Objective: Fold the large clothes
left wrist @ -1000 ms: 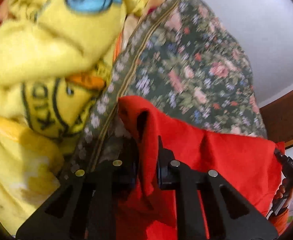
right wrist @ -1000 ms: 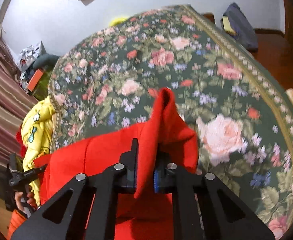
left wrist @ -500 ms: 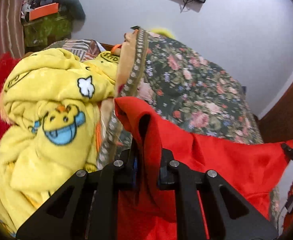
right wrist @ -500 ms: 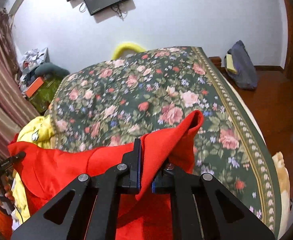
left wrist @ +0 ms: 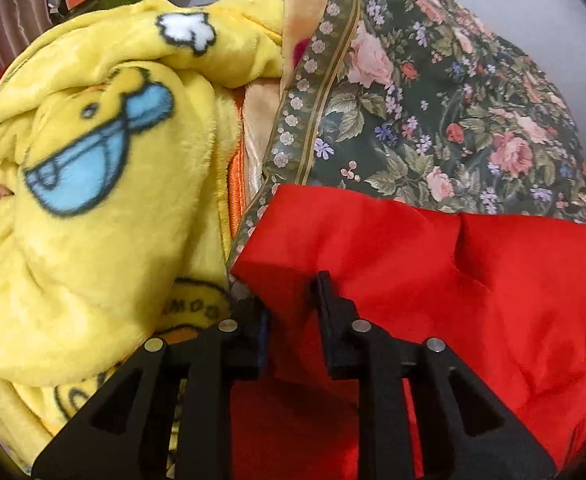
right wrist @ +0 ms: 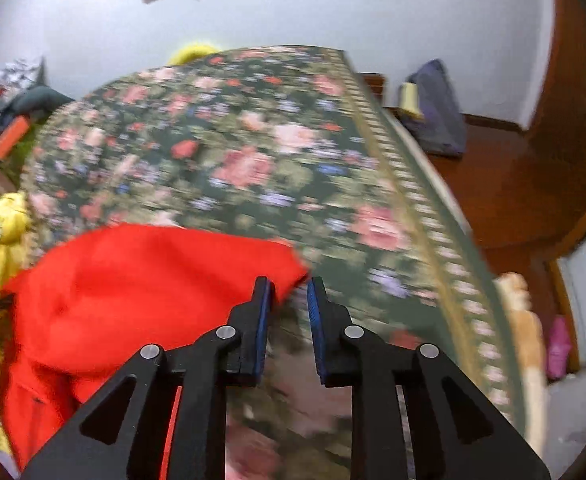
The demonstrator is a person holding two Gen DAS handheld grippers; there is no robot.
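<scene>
Red garment (left wrist: 433, 264) laid on the floral bedspread (right wrist: 253, 152), apparently one fold made; left gripper (left wrist: 291, 312) opening around its corner; right gripper (right wrist: 289, 308) opening, empty; more folds remain.

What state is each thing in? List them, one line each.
Red garment: spread on the bed, its corner between the jaws of the left hand-held gripper.
Left hand-held gripper: opening.
Right hand-held gripper: opening, nothing between its jaws.
Yellow blanket: bunched up.
Floral bedspread: spread flat.
</scene>
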